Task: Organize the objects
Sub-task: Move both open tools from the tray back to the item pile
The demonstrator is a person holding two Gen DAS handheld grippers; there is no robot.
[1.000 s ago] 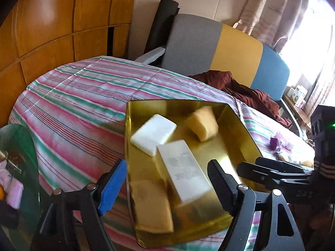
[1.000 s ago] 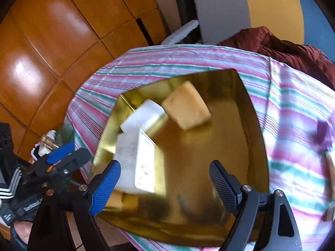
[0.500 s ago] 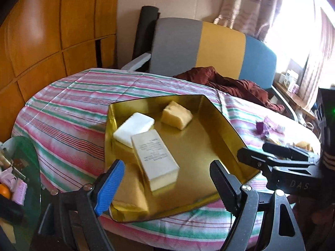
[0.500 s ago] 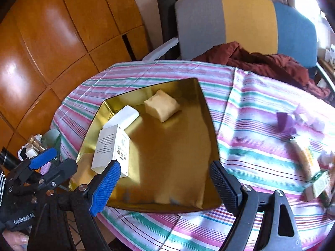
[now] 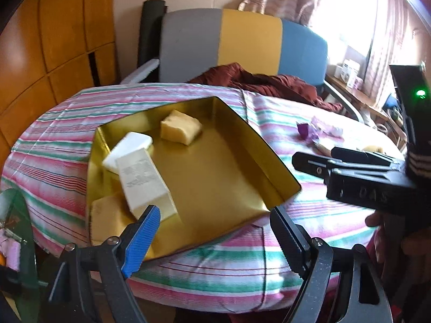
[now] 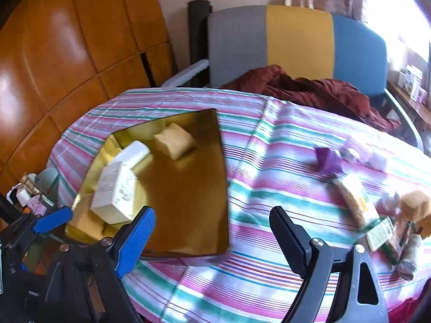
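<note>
A gold tray (image 5: pixel 231 183) (image 6: pixel 188 215) lies on the striped tablecloth. It holds a white boxed soap (image 5: pixel 144 181) (image 6: pixel 115 191), a white bar (image 5: pixel 129 148) (image 6: pixel 136 152), a yellow block (image 5: pixel 180 129) (image 6: pixel 175 140) and a tan block (image 5: pixel 107 218). My left gripper (image 5: pixel 212 239) is open and empty, pulled back over the tray's near edge. My right gripper (image 6: pixel 210 239) is open and empty, above the tray's near right corner. Loose items lie at the right: a purple wrapper (image 6: pixel 328 160), a long packet (image 6: pixel 353 202), a small green-and-white box (image 6: pixel 379 232) and an orange block (image 6: pixel 414 204).
A grey, yellow and blue chair back (image 6: pixel 296 45) with a dark red cloth (image 6: pixel 301 86) stands behind the table. A wooden panel wall (image 6: pixel 67 53) is at the left. A green glass side table (image 5: pixel 18 228) with small items sits at the lower left.
Both grippers have drawn back and up from the tray, which now looks smaller. The right view has swung rightward and shows the loose items. Both stayed open.
</note>
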